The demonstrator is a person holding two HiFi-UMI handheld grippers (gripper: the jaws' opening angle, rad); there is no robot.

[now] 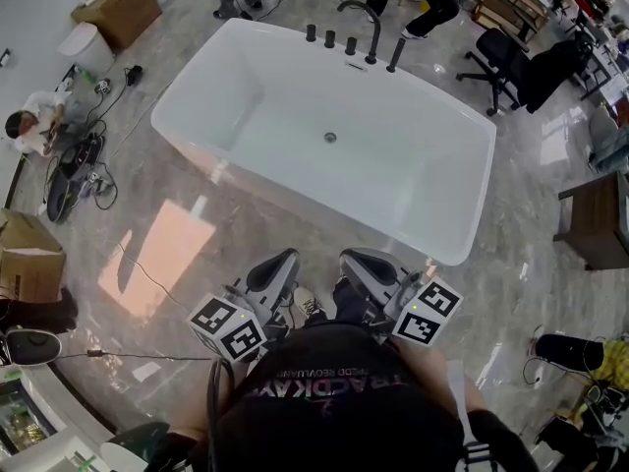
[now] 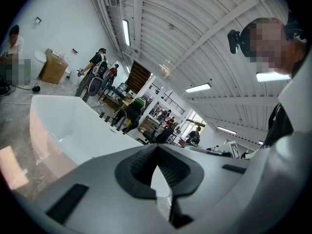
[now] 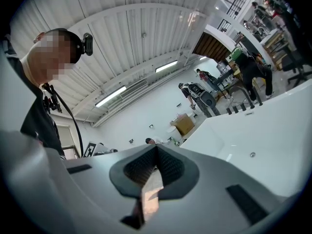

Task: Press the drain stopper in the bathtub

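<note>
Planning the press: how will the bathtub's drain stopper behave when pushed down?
The drain stopper looks small, round and metallic, so it is probably stiff and slick. Seated in the bathtub floor, it likely only sinks straight down and won't roll.

The floor is glossy grey marble-look tile, pretty reflective, with a pinkish glare patch just off the tub's near left side. The white bathtub stands right on it, mid-room. Over on the left there's a cardboard box and a white bin by the wall, a tangle of cables, a second box, and a person sitting on the tiles. An office chair stands past the tub's far right corner.
</note>
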